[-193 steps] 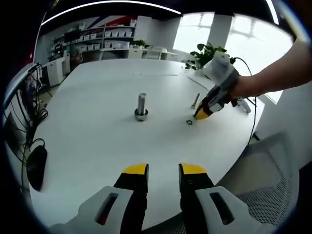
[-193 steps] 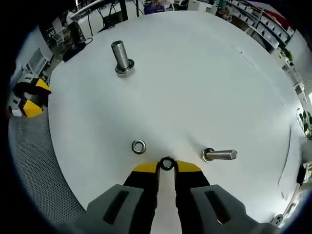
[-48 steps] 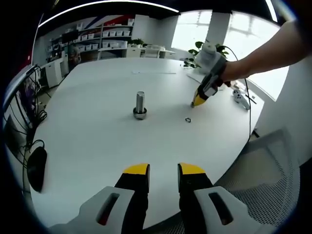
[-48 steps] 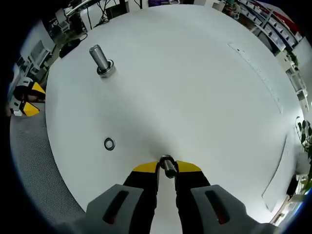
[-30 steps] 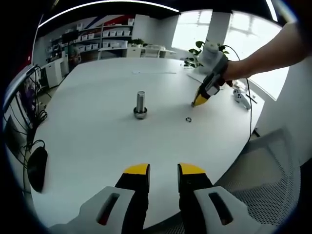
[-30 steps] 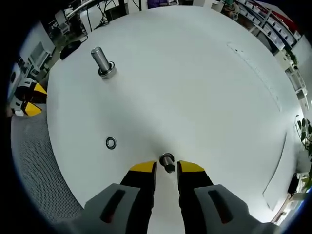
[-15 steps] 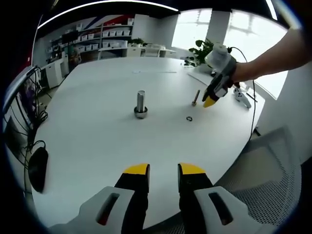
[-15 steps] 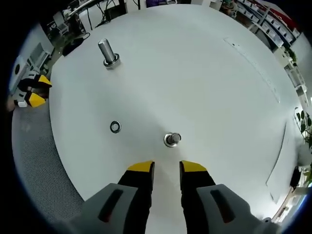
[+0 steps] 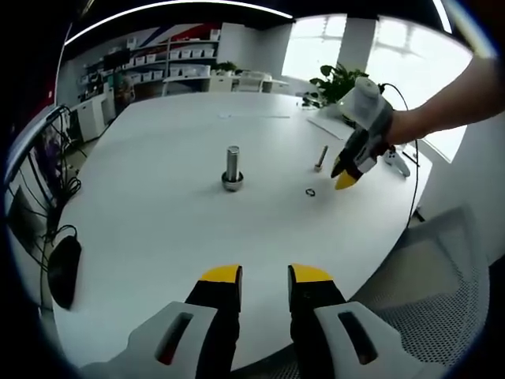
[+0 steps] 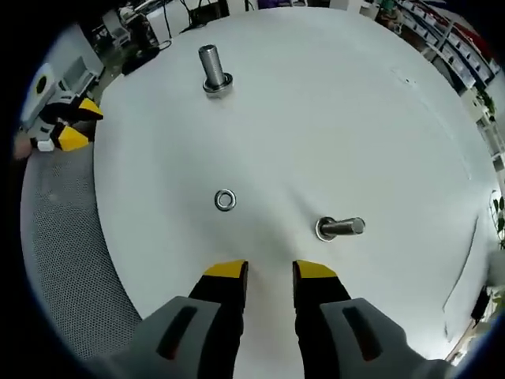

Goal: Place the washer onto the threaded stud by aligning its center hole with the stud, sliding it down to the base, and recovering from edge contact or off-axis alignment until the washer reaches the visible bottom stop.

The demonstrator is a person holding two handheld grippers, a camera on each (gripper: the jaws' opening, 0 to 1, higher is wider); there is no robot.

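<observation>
White round table [image 10: 331, 118] fills the room's middle; the right gripper [image 10: 270, 273], jaws spread and empty, hovers with the washer [image 10: 225, 200] just ahead-left and a small threaded stud [image 10: 339, 228] ahead-right, so a flat washer may skid when pinched, judging by its thinness.

Left gripper view: low, across table [image 9: 158, 229]; right gripper view: steeply down, nearer; both share stud [image 9: 232, 169]
</observation>
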